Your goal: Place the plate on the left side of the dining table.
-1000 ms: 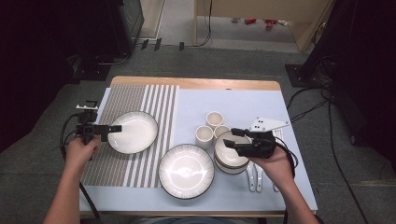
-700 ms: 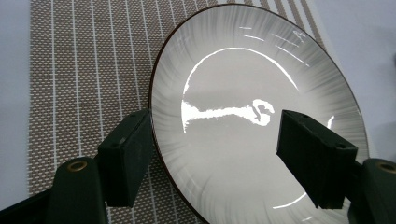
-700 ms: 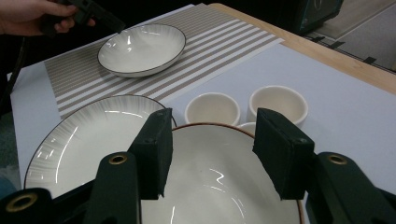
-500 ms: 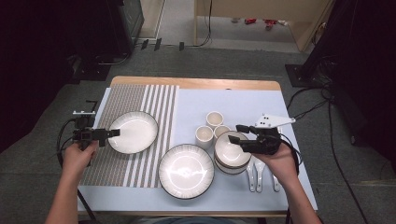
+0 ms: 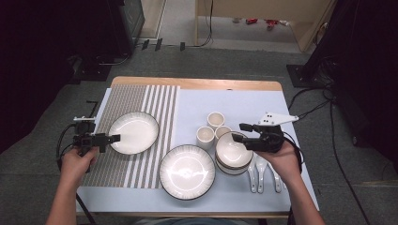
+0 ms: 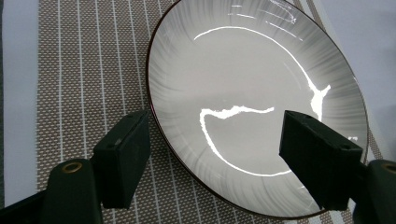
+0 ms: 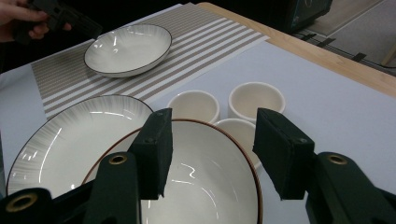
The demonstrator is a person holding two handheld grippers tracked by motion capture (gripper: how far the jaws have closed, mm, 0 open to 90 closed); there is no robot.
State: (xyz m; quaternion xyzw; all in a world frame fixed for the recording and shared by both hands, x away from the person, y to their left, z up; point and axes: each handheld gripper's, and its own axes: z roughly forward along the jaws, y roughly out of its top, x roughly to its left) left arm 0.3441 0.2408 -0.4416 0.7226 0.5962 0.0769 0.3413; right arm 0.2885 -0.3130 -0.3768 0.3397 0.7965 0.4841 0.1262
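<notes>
A white plate with a dark rim (image 5: 133, 132) (image 6: 252, 60) (image 7: 128, 49) lies on the striped mat (image 5: 141, 101). My left gripper (image 5: 114, 138) (image 6: 215, 123) is at the plate's left edge, open. One jaw is over the mat and the other over the plate's bowl, and neither presses on it. My right gripper (image 5: 238, 132) (image 7: 212, 121) hovers open just above a stack of brown-rimmed bowls (image 5: 233, 152) (image 7: 201, 186), with nothing between its pads.
A second dark-rimmed plate (image 5: 187, 171) (image 7: 70, 135) sits near the front edge. Three small cream cups (image 5: 215, 120) (image 7: 256, 100) stand behind the bowls. White spoons (image 5: 260, 174) lie to the right of the stack. A pale blue cloth (image 5: 234, 101) covers the table.
My left gripper has drawn back to the left, from over the plate to its left rim. The plate stays on the mat. My right gripper has barely moved.
</notes>
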